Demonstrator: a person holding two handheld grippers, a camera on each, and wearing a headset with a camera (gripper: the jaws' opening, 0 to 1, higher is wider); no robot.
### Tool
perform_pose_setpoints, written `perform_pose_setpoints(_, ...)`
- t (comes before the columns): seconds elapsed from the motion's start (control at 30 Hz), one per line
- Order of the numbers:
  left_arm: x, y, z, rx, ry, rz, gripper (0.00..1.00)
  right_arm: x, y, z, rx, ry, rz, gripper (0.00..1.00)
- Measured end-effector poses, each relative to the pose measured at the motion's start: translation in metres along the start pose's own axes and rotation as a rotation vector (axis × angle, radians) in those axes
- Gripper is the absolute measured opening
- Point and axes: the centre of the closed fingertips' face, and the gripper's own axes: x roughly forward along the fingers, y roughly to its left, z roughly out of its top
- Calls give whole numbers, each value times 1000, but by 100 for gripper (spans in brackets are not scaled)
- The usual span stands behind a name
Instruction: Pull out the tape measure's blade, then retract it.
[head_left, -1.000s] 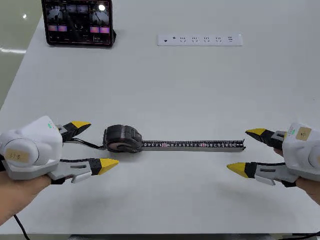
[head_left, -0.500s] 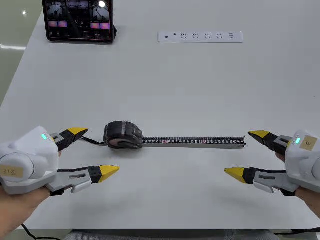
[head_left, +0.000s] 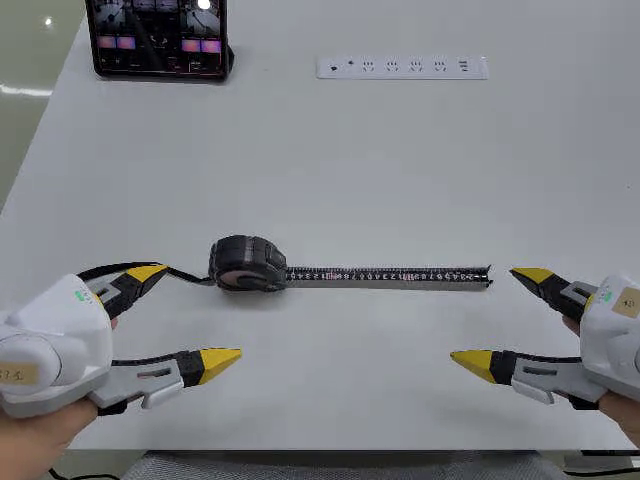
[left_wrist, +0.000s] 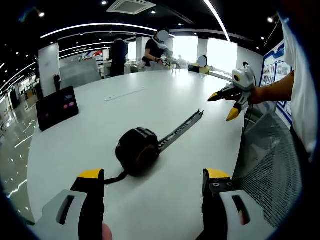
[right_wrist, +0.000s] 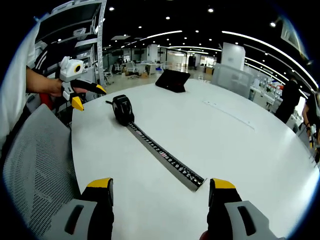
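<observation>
**Tape measure, blade drawn out; both hand-held grippers empty**

*Head view.* The tape measure (head_left: 247, 265) lies on the white bench (head_left: 320, 160) with its case to the left. Its blade (head_left: 390, 276) runs flat to the right. The left hand-held gripper (head_left: 197, 312) is just beside the case, jaws apart and holding nothing. The right hand-held gripper (head_left: 485, 314) is near the end hook (head_left: 487, 274), jaws likewise apart and empty.

*Left gripper view.* The case sits ahead between the spread jaws, untouched (a dark strap (left_wrist: 119, 177) trails from it toward one jaw).

*Right gripper view.* The end hook lies just ahead, between the open jaws.

*Handling note.* The pull-out looks done and the retraction remains. It would go best with the left gripper clamped squarely on the case sides first. The right gripper would then pinch the hook and feed the blade back slowly, so it cannot whip.
</observation>
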Motion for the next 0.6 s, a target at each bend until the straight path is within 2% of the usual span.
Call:
perform_pose_setpoints(0.27, -2, -6, -11, -17, 9, 11, 82, -3, 5, -8, 17, -2, -15, 84)
perform_pose_setpoints(0.47, -6, -14, -17, -39, 2, 27, 83, -7, 11, -8, 39, -33, -38, 87)
perform_pose_setpoints(0.6, -8, -14, -19, -45, 1, 34, 83, -6, 12, -12, 45, -31, -44, 88)
